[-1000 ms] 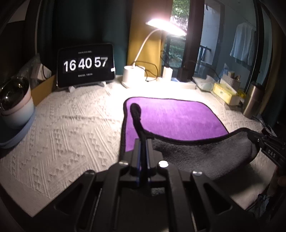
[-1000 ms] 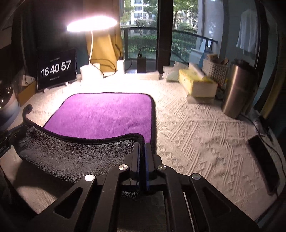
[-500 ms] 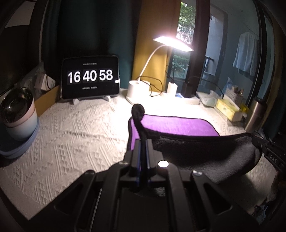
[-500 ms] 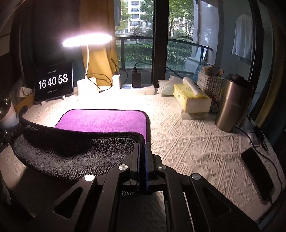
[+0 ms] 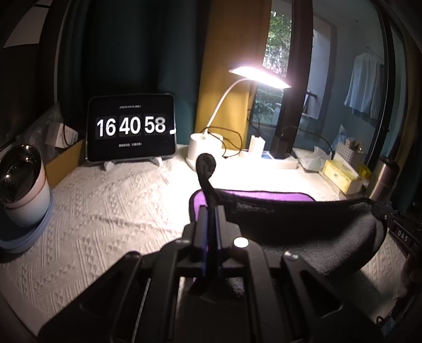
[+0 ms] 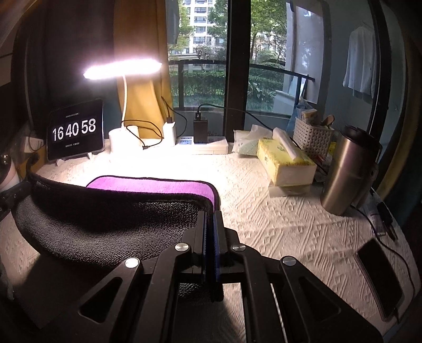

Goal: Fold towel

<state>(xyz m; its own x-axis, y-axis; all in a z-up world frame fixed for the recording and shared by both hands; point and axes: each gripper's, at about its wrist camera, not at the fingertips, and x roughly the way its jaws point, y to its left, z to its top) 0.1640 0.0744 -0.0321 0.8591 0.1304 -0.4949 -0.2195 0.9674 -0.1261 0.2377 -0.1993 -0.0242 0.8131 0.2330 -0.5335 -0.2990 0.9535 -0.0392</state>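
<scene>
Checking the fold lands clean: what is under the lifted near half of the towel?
Under the raised towel only shadowed white table cover shows. Its purple far half lies flat beyond. The cover directly beneath the sagging fold is hidden.

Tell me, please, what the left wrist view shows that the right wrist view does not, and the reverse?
Only the left wrist view shows the white pot on its blue tray and the left gripper shut on a towel corner. Only the right wrist view shows the phone, the apartment block outside and the right gripper shut on the other corner. Both share the towel, clock tablet, lamp, tissue box and steel flask.
</scene>
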